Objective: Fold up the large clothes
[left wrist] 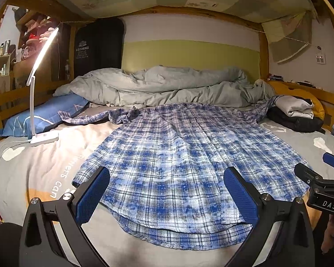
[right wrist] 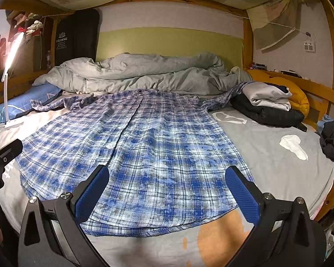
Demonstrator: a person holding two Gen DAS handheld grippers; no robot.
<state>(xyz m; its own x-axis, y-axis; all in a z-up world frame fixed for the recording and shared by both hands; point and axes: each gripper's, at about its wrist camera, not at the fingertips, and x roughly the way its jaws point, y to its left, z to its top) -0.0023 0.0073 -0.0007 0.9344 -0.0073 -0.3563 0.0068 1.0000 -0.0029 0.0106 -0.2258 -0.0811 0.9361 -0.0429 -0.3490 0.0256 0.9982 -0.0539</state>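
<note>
The blue-and-white plaid flannel shirt (left wrist: pixel 178 162) lies flat, unfolded, across the frame's centre on the grey bed (left wrist: pixel 44 166). My left tool (left wrist: pixel 167 191) and right tool (right wrist: pixel 167 191) gape wide, holding nothing; I judge every fold remains.

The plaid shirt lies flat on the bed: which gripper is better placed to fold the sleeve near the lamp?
Left, probably. The left gripper hangs open over the plaid shirt hem nearer the lamp; the right gripper, also open, is on the far side.
</note>
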